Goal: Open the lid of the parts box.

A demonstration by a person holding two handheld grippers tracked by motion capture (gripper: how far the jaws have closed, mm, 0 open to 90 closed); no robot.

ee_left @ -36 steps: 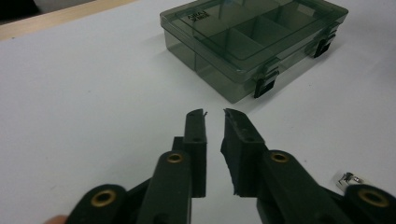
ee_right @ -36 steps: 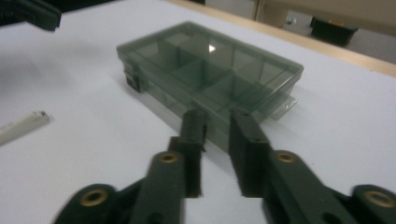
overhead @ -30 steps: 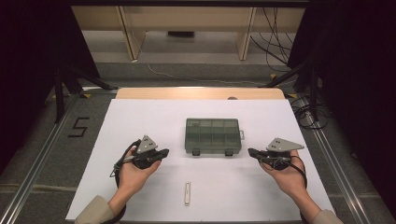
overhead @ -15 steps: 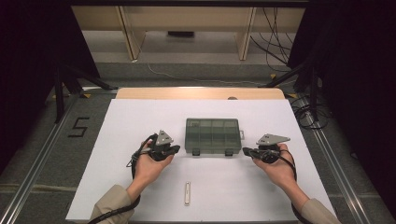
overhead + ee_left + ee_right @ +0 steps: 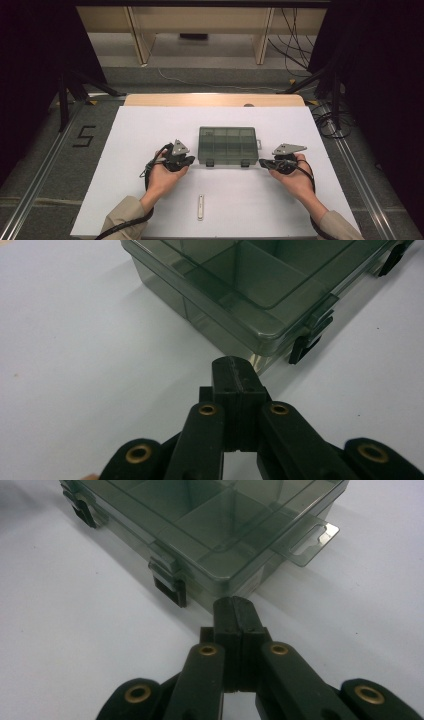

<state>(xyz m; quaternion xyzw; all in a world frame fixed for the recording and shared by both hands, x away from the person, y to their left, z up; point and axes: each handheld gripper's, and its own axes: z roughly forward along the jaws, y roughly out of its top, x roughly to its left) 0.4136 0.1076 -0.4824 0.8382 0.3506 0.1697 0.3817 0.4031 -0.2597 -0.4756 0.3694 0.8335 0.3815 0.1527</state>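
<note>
With both jaw pairs pressed together, we bring left gripper [image 5: 190, 160] and right gripper [image 5: 262, 162] squarely onto the compartment box's [image 5: 228, 144] near corners.

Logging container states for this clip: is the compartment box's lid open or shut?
Shut. The compartment box has its clear lid lying flat over the dividers, and both black latches sit folded down against the front wall. It looks empty.

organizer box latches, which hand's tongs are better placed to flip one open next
Either, slightly the right: the right tongs point nearly at a front latch of the organizer box, shut. The left tongs aim at its corner.
</note>
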